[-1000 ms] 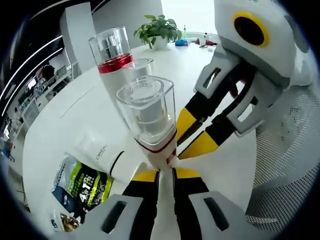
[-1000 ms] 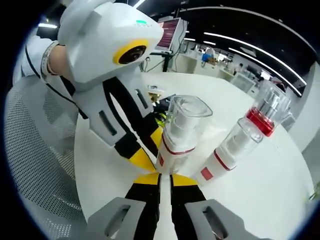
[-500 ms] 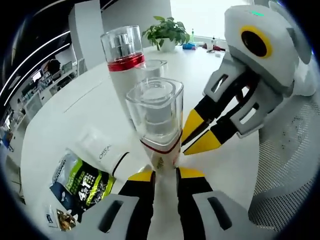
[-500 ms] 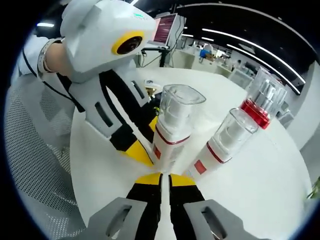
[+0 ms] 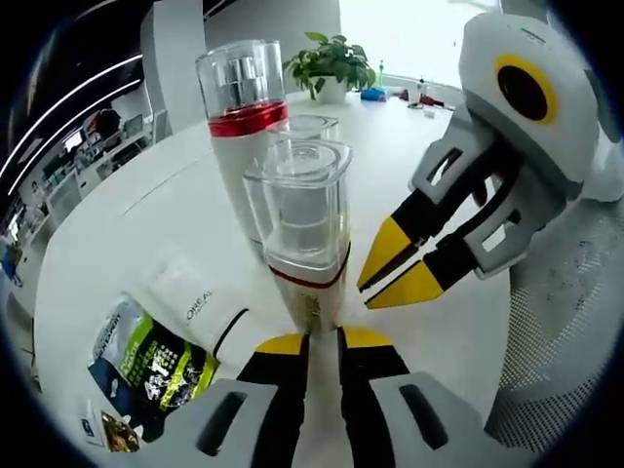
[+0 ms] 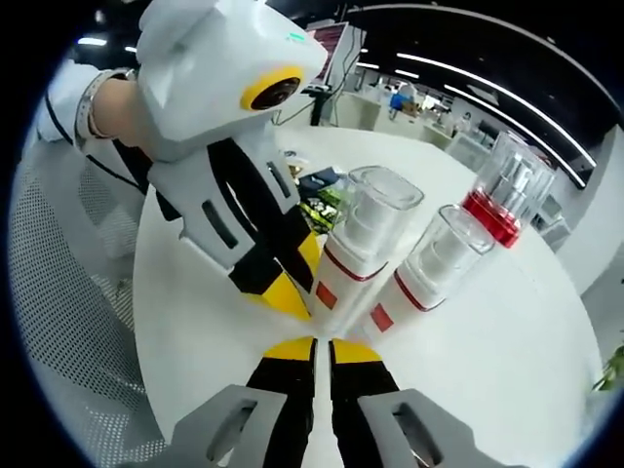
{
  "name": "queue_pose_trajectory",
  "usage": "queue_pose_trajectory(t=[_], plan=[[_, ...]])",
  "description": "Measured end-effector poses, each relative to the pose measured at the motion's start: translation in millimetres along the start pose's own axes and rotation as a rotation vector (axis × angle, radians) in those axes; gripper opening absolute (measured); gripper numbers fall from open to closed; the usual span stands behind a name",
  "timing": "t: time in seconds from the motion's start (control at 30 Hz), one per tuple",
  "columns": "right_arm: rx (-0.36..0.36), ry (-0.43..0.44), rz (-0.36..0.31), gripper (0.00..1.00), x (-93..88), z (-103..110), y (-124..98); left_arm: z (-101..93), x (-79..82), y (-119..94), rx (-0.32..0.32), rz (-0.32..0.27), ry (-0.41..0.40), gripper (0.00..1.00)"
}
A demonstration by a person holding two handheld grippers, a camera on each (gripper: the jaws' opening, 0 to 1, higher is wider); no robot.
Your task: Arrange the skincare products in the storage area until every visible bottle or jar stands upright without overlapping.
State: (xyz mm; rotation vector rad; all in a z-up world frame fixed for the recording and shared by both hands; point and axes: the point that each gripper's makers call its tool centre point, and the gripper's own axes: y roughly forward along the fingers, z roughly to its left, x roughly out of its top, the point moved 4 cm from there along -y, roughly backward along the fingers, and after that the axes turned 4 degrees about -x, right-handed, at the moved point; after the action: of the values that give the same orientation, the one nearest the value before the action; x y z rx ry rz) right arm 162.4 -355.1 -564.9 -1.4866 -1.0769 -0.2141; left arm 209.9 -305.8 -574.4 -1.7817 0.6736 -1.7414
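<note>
since a second ago, the nearest pump bottle (image 5: 302, 244) has been brought from a lean to nearly upright.
on the white table (image 5: 127, 219), it stands by two more upright bottles (image 6: 448, 258), while a white tube (image 5: 195, 307) lies flat. the left gripper (image 5: 322, 343), low and level, has jaws close about the bottle's base; contact cannot be told. the right gripper (image 6: 314, 343), jaws together, points alongside. release is best done slowly.
</note>
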Motion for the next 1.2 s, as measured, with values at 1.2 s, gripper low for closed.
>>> queue_pose_trajectory(t=[1.2], plan=[[0.007, 0.006, 0.01, 0.0, -4.2, 1.2, 0.0, 8.2, 16.8, -12.7, 0.069, -0.054, 0.056, 0.19]])
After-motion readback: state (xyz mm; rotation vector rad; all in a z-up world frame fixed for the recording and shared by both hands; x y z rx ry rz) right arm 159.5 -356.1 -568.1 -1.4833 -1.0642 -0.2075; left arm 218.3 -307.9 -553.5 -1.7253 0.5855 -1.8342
